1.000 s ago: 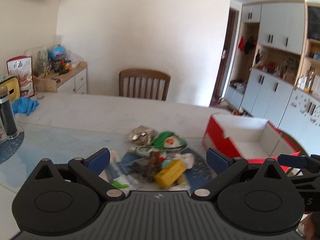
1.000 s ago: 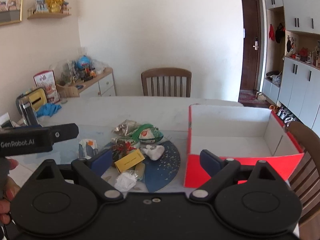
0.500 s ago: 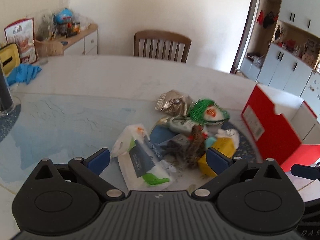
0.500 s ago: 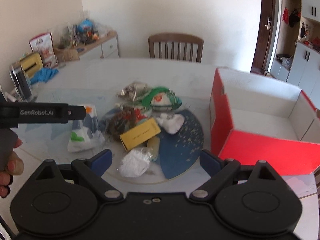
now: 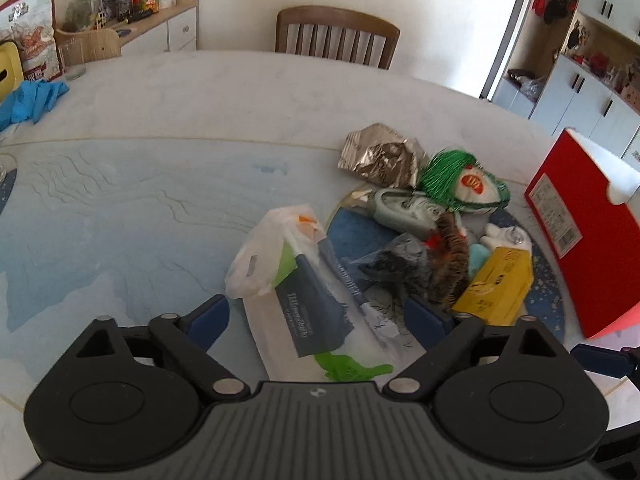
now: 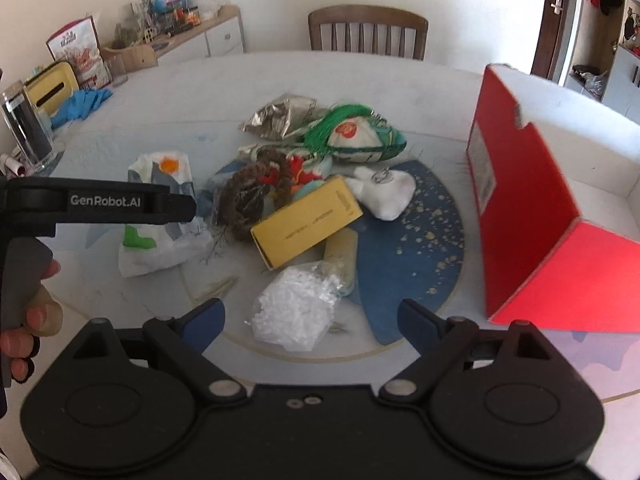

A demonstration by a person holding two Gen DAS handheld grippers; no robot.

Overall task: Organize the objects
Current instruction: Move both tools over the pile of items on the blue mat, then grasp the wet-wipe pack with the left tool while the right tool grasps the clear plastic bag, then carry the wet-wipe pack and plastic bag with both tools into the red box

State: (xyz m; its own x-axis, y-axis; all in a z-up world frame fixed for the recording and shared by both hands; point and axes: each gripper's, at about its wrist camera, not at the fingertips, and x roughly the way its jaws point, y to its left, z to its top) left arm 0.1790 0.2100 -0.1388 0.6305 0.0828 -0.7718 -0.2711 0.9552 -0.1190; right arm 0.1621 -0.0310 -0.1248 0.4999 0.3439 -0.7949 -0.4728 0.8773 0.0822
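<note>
A pile of small things lies on the table: a yellow box [image 5: 496, 284] [image 6: 306, 220], a brown wreath [image 6: 248, 200], a green tasselled pouch [image 5: 460, 176], a crumpled foil bag [image 5: 380, 156] and a white plush [image 6: 384, 196]. My left gripper [image 5: 318, 316] hovers over a white plastic bag with a dark blue pack [image 5: 296, 280]. Its jaws are closing, still wide, and the pads are clear of the bag. My right gripper [image 6: 312, 320] hangs over a clear bag of white bits [image 6: 296, 312], its jaws also closing without touching it. A red box [image 6: 520, 200] stands open at the right.
A round blue mat [image 6: 420, 240] lies under part of the pile. A wooden chair [image 6: 366, 32] stands at the table's far side. Blue gloves [image 6: 80, 104], a dark tumbler [image 6: 26, 128] and a yellow tissue box [image 6: 50, 92] sit far left. A hand [image 6: 36, 312] holds the left gripper.
Both grippers have come down and tilted towards the pile, which now looks larger and closer. The plastic bag now lies between the left fingers, the white bag between the right ones.
</note>
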